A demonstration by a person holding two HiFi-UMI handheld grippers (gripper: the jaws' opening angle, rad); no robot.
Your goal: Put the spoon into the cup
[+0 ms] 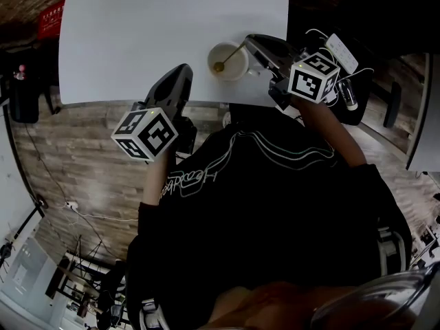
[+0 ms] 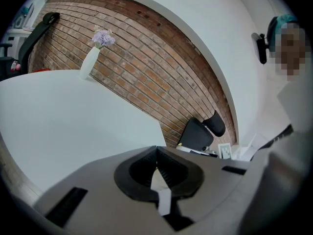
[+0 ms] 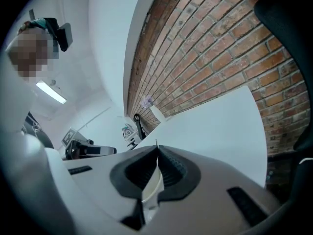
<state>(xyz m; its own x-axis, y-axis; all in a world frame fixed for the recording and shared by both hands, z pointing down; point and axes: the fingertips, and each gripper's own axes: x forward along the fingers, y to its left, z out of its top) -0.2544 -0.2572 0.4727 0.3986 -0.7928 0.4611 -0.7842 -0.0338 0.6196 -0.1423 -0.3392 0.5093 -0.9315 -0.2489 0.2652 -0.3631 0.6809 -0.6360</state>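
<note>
With the spoon (image 1: 231, 54) lying inside the cup (image 1: 238, 73) near the desk's (image 1: 151, 33) 6 o'clock edge, ease the right gripper (image 1: 251, 42), closed empty at the cup's 3 o'clock, away without nudging it, left gripper (image 1: 184, 71) likewise closed empty.

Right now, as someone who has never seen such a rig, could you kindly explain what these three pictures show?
There is no robot here: a person holds a two-jaw gripper in each hand. The head view looks down from a camera on the person's head. It shows the left gripper and the right gripper over a white table. On the table stands a cup with a gold spoon leaning inside it. The other two pictures come from a camera riding on each gripper, looking along its jaws. Both pairs of jaws are together, holding nothing. The left gripper view also shows a white vase.
</note>
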